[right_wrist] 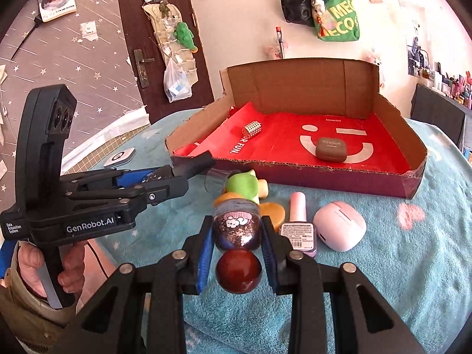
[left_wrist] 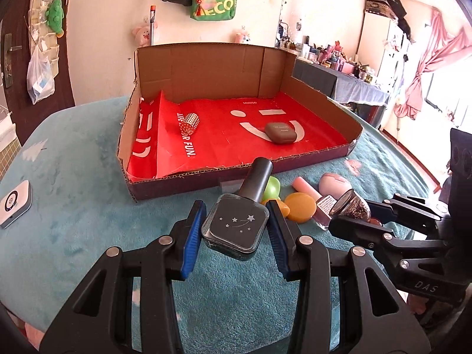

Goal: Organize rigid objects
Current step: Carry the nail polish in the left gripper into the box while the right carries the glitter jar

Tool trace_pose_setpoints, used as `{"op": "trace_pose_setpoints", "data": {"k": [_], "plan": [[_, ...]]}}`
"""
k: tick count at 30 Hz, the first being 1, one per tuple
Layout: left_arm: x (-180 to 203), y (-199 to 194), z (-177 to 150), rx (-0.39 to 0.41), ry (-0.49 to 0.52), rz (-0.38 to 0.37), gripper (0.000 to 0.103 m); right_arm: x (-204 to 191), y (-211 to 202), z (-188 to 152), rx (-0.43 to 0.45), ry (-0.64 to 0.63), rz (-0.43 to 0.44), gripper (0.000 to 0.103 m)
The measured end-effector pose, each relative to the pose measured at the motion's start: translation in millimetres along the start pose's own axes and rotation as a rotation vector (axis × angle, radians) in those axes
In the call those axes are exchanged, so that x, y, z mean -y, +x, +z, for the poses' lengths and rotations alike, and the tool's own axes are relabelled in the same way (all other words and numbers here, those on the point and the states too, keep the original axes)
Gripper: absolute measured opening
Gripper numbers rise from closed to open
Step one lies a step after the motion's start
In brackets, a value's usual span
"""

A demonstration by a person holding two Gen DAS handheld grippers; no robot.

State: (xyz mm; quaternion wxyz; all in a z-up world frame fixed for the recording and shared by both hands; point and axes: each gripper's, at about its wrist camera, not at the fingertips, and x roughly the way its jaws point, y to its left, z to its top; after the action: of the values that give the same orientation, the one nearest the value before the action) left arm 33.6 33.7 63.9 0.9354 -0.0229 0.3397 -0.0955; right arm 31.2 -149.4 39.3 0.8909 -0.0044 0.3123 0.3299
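Left gripper (left_wrist: 236, 230) clamps dark square bottle (left_wrist: 236, 224); right gripper (right_wrist: 237, 242) clamps glitter bottle (right_wrist: 237, 227). Carry step; next, likely release both inside cardboard box (right_wrist: 339, 174).

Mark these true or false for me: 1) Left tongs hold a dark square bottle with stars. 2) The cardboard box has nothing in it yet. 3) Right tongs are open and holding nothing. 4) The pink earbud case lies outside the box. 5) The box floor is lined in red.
1) True: the left tongs grip the dark square bottle.
2) False: a studded cylinder and a brown case lie in the cardboard box.
3) False: the right tongs are shut on a glitter bottle.
4) True: the pink earbud case lies on the blue cloth.
5) True: red liner.
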Motion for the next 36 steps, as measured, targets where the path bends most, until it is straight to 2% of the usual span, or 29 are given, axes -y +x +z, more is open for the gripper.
{"op": "trace_pose_setpoints", "data": {"k": [21, 29, 32, 36], "plan": [[3, 21, 34, 0.009, 0.041, -0.014, 0.04, 21, 3, 38, -0.007, -0.008, -0.002, 0.033], [3, 34, 54, -0.006, 0.067, -0.015, 0.04, 39, 17, 61, -0.05, 0.014, -0.003, 0.033], [1, 42, 60, -0.026, 0.077, 0.002, 0.04, 47, 25, 73, -0.071, 0.009, -0.011, 0.033], [-8, 59, 69, -0.07, 0.054, -0.025, 0.04, 57, 39, 87, -0.105, -0.005, -0.02, 0.033]]}}
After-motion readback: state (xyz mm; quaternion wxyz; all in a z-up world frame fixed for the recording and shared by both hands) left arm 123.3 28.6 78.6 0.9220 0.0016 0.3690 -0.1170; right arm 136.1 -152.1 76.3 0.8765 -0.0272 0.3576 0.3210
